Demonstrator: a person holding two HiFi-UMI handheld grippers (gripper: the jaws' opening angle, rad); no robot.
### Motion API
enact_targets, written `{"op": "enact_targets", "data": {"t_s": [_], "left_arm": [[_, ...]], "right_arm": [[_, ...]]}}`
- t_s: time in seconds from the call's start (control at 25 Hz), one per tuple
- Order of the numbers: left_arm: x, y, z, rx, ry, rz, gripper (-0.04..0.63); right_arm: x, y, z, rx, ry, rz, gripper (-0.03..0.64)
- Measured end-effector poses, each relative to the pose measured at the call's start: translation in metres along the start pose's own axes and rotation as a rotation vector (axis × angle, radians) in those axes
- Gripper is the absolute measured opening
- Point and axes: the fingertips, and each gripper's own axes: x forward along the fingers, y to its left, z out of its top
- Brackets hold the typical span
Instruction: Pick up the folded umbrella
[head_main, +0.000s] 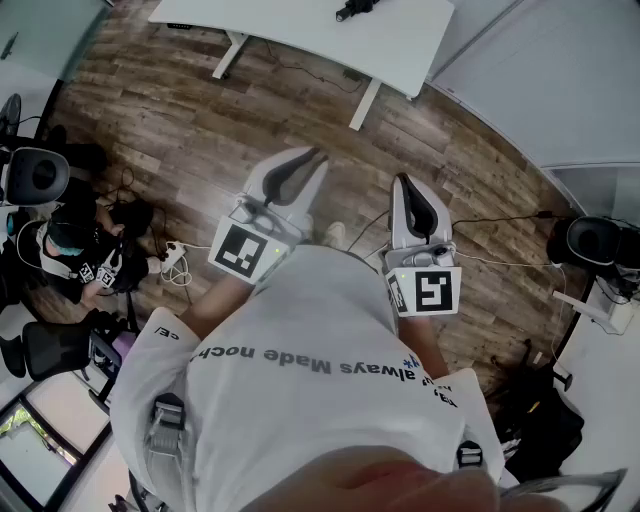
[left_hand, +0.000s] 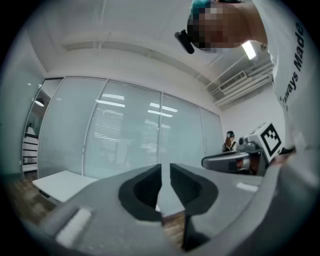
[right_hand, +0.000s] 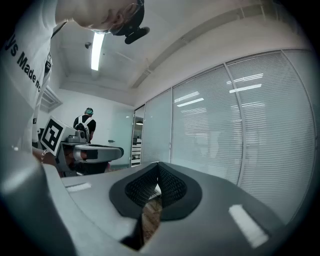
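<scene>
One brown wood-plank floor (head_main: 190, 120): spread from near to far under everything, crossed at right by thin dark cables (head_main: 500, 218).
Frosted glass partition wall (left_hand: 125, 130): far behind the table, ribbed with pale horizontal stripes, filling the background of both gripper views.
White rectangular table (head_main: 400, 45): far side on white legs, ahead of both grippers and well apart from them.
White T-shirt with dark lettering (head_main: 300, 350): nearest of all, on the person holding the grippers.
Second person in dark clothes (head_main: 90, 250): far to the left, low by the floor, just beside the chairs.
Black office chairs (head_main: 35, 175): left edge, clustered near that second person.
Left grey two-jaw gripper (head_main: 316, 155): held level, aimed at the far table, marker cube at its near end. Fingers drawn together to a hairline slit, nothing between them.
Right grey two-jaw gripper (head_main: 402, 182): just right of the left one, not touching it, also level and aimed far. Fingers meeting at the tips, gripping nothing.
Black folded umbrella (head_main: 355, 10): lying on the table top near its far edge, well apart from both grippers, too small for detail.
</scene>
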Motion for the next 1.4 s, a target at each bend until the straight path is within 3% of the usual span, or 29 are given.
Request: {"op": "enact_targets", "data": {"t_s": [0.84, 1.12, 1.4], "left_arm": [[-0.009, 0.077, -0.012, -0.023, 0.010, -0.008, 0.054], [0.022, 0.110, -0.024, -0.036, 0.018, -0.008, 0.054], [0.109, 0.133, -0.019, 0.003, 0.013, -0.016, 0.054]], "right_arm": [[0.078, 0.032, -0.013, 0.030, 0.023, 0.014, 0.000], [0.117, 0.005, -0.021, 0.035, 0.030, 0.005, 0.000], [0.161, -0.075, -0.017, 0.049, 0.012, -0.003, 0.000]]}}
